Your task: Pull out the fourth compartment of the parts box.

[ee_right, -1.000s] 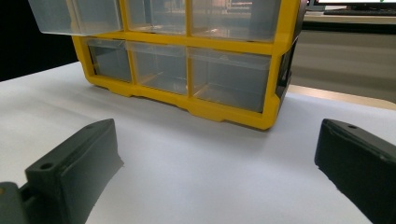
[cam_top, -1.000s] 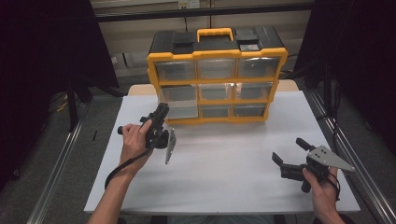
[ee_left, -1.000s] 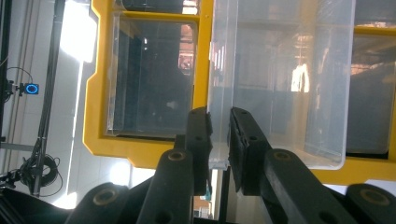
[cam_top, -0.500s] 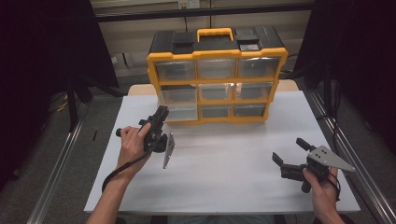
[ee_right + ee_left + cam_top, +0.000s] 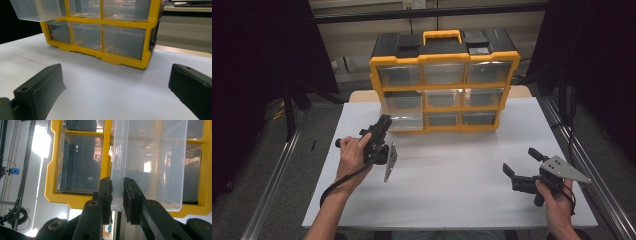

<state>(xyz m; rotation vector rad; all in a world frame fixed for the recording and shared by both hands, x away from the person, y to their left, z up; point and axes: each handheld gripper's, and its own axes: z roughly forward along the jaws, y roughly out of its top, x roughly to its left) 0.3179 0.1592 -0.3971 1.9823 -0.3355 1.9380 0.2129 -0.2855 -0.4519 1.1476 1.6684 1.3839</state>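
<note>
- Yellow-framed drawer organiser [image 5: 444, 85] with black top and yellow carry handle [image 5: 442, 36] stands upright at the far middle of the white surface [image 5: 452, 190]; three rows of clear drawers face the person.
- Left gripper [image 5: 382, 127], held in the left hand [image 5: 352, 155], sits at the organiser's lower left corner, rolled onto its side; its grey plate [image 5: 390, 161] hangs edge-down toward the surface.
- Left gripper view: the two black jaws are pressed onto the front lip of a clear plastic drawer [image 5: 150, 162], one pad on each face of the thin wall, pinching it.
- That drawer stands pulled partway out of the yellow frame; the neighbouring drawer [image 5: 80, 162] sits flush in its bay.
- Right gripper view also shows the pulled-out drawer [image 5: 37, 10] jutting forward past the frame at the left end of the row above the bottom one.
- Right gripper [image 5: 521, 164], held in the right hand [image 5: 557, 200], rests low over the near right of the surface, well apart from the organiser.
- Its jaws are spread wide with nothing between them; bare white surface shows in the gap.
</note>
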